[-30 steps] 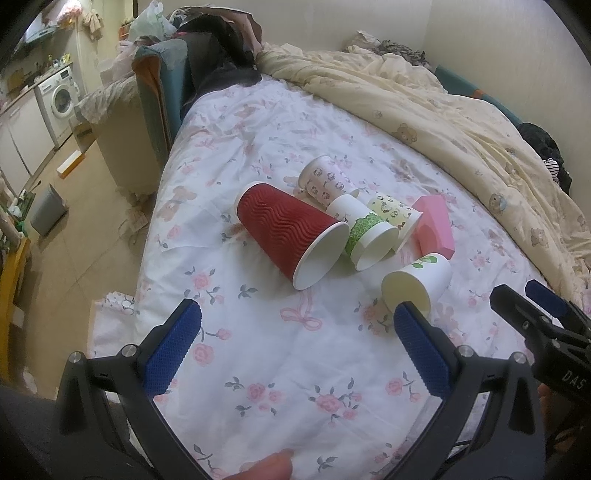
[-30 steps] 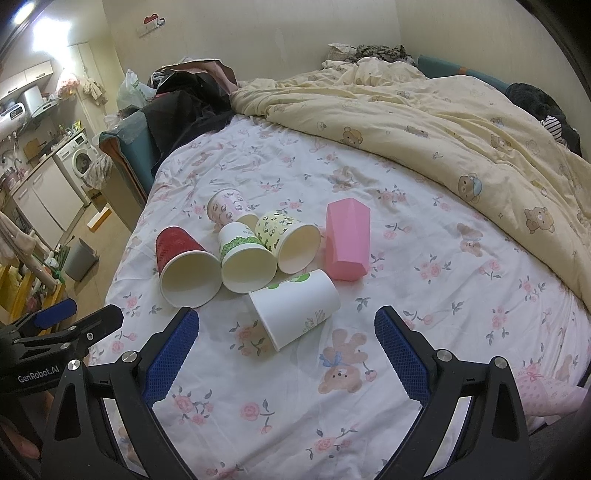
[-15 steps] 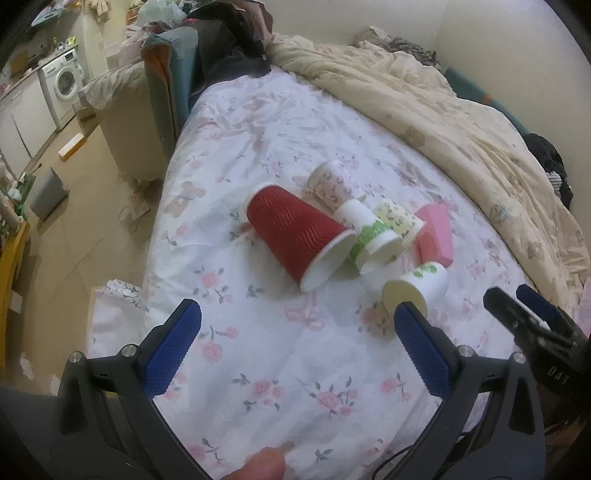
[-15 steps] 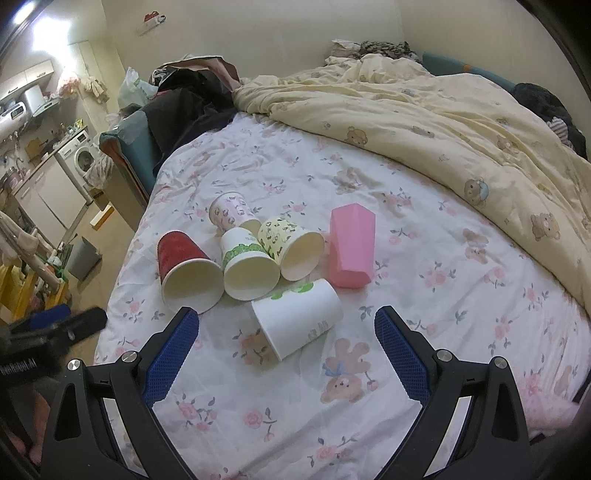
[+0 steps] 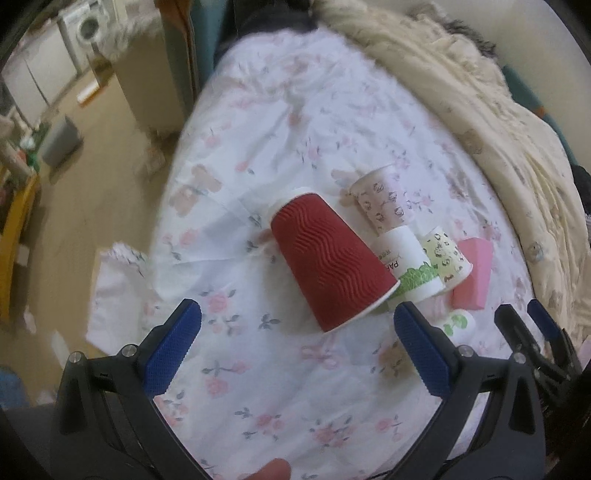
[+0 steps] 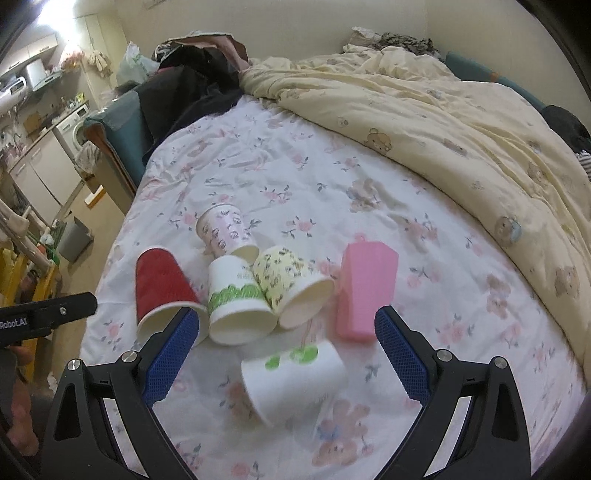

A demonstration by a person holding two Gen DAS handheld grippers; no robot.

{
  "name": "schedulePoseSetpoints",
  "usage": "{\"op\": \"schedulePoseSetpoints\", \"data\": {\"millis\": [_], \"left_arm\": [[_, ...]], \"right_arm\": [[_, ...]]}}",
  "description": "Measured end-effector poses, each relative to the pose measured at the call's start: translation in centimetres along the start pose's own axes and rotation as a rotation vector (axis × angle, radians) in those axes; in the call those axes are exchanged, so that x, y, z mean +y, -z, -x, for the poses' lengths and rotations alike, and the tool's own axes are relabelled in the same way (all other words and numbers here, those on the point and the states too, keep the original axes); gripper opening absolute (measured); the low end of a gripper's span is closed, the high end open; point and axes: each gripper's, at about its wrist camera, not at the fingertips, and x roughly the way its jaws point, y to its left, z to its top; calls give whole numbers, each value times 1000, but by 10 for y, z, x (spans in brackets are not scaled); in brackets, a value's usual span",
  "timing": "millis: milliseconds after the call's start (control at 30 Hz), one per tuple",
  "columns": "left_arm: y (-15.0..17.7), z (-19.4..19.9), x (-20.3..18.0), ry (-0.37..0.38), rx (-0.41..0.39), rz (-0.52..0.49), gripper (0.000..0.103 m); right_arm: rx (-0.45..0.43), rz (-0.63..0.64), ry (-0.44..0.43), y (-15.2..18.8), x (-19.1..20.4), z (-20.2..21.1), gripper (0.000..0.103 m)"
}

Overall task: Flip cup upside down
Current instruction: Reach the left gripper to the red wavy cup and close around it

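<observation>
Several cups lie on their sides on the floral bed sheet [image 6: 424, 206]. A red ribbed cup [image 5: 328, 258] lies just beyond my open, empty left gripper [image 5: 295, 350]; it also shows in the right wrist view [image 6: 160, 288]. Beside it lie a white cup with a green band [image 6: 236, 306], a yellow patterned cup [image 6: 291, 284], a pink-print cup [image 6: 225, 230] and a pink plastic cup [image 6: 364, 291]. A white cup with green dots [image 6: 295, 380] lies between the fingers of my open, empty right gripper [image 6: 284, 354].
A cream duvet [image 6: 443, 110] covers the bed's right side. The bed's left edge drops to the floor [image 5: 92, 184], with a grey bin [image 5: 61, 142] and a washing machine [image 5: 86, 27]. Dark clothes [image 6: 195, 74] are piled at the far end.
Both grippers have moved forward toward the cups. The left view has tilted down onto the red cup; the white green-dot cup now lies between the right fingers. Both stay open.
</observation>
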Motion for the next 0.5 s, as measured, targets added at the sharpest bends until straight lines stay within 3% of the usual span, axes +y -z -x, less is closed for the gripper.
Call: {"op": "schedulePoseSetpoints", "data": {"millis": [367,500], "left_arm": [[-32,-80,-6,22,225,233,102],[-29,-98,-14,11,268,243,102]], "right_arm": [[46,-60,-8,-16,-20,-32,98],[38,-58,-5,-18,-23,-30,98]]}}
